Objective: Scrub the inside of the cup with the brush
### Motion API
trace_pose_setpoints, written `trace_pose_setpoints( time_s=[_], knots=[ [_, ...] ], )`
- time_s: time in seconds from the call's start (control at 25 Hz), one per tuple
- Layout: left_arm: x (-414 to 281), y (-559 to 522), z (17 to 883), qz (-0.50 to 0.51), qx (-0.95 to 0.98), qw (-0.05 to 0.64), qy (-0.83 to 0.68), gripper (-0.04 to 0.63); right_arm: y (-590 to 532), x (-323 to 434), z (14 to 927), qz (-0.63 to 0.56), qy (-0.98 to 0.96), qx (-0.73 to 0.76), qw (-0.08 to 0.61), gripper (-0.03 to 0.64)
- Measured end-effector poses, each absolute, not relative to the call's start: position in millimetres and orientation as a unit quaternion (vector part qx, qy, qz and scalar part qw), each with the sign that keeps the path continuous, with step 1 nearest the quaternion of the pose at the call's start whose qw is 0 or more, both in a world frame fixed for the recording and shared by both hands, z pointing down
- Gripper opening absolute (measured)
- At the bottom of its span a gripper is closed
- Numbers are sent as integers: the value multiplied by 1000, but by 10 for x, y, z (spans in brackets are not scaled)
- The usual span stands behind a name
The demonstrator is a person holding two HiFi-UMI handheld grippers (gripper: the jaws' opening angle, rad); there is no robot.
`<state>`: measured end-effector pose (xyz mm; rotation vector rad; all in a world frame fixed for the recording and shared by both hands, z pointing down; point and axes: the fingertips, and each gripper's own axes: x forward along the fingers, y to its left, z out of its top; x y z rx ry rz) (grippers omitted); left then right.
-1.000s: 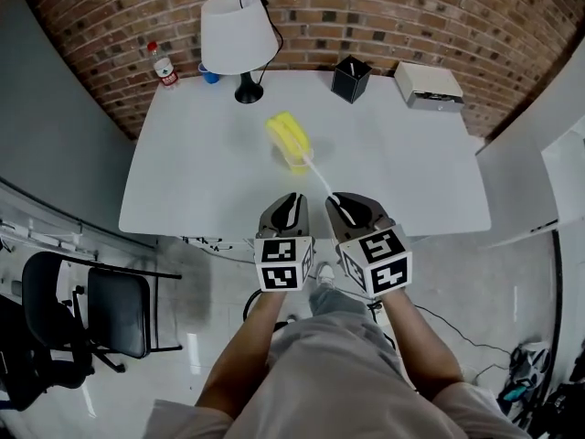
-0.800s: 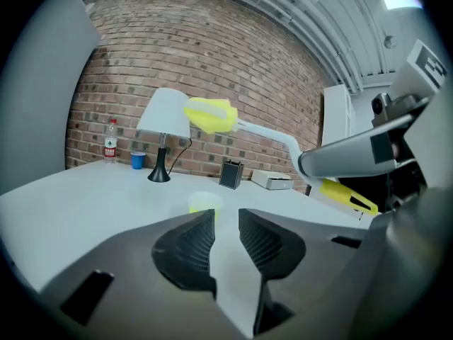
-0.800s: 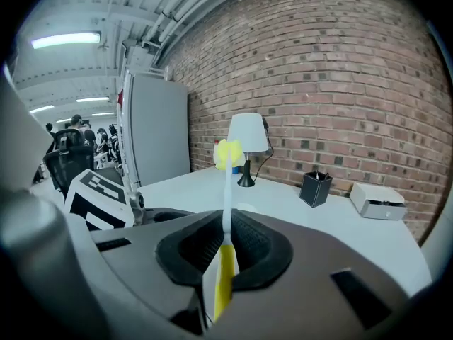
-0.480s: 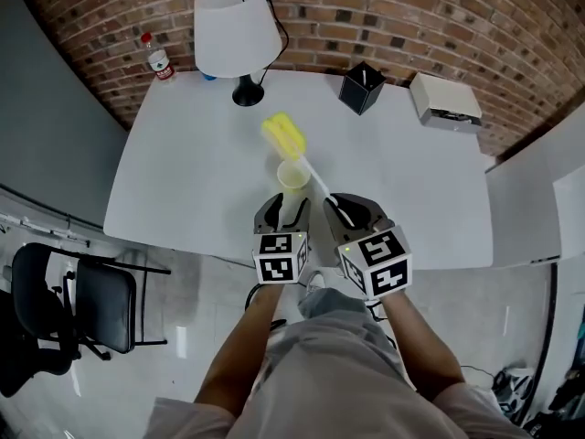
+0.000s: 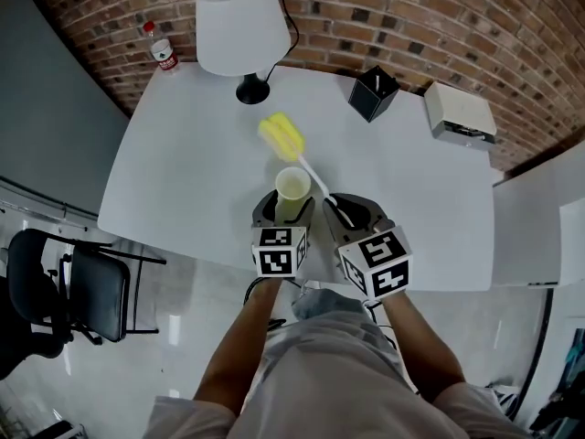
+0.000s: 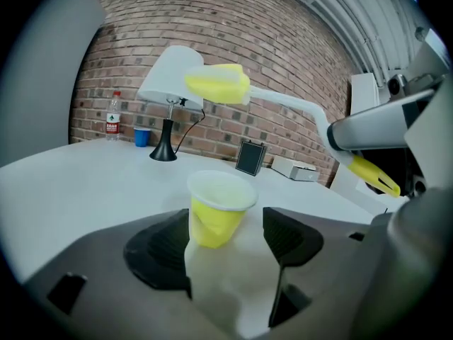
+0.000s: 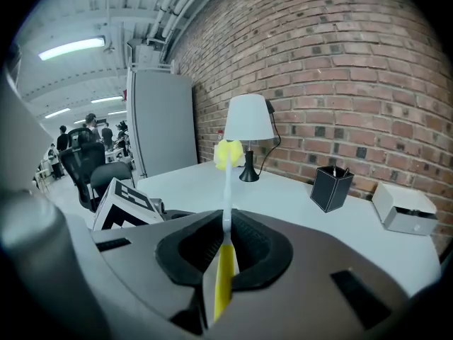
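A yellow cup (image 5: 292,187) with a white inside stands upright on the white table (image 5: 183,172) near its front edge. My left gripper (image 5: 285,207) reaches around it and its jaws are opening. In the left gripper view the cup (image 6: 216,211) sits between the pads with a gap on the right side. My right gripper (image 5: 345,207) is shut on the handle of the brush (image 7: 226,211). The yellow brush head (image 5: 281,136) hangs in the air just beyond and above the cup, and it also shows in the left gripper view (image 6: 216,85).
A white lamp (image 5: 239,26) stands at the back of the table, with a water bottle (image 5: 159,51) at the back left corner. A black pen holder (image 5: 373,92) and a white box (image 5: 464,112) sit at the back right. A black chair (image 5: 64,291) is on the floor to the left.
My left gripper's jaws have spread apart, and the cup now stands between them. The right gripper still holds the brush, its head staying over the cup area.
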<state>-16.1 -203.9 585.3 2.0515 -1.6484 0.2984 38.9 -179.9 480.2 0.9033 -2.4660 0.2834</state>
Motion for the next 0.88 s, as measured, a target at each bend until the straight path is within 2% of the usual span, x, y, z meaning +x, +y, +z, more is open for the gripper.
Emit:
trace_pose_setpoints(
  time_s=[0.16,0.88],
  knots=[
    [-171,-2130,5909,119,747,247,-605,310,-1869,412,4845,107,-905,325,253,30],
    [-215,-2517,5884,196,753,182,-601,288,-2263,639,4802,68,-910,274,303,29]
  ],
)
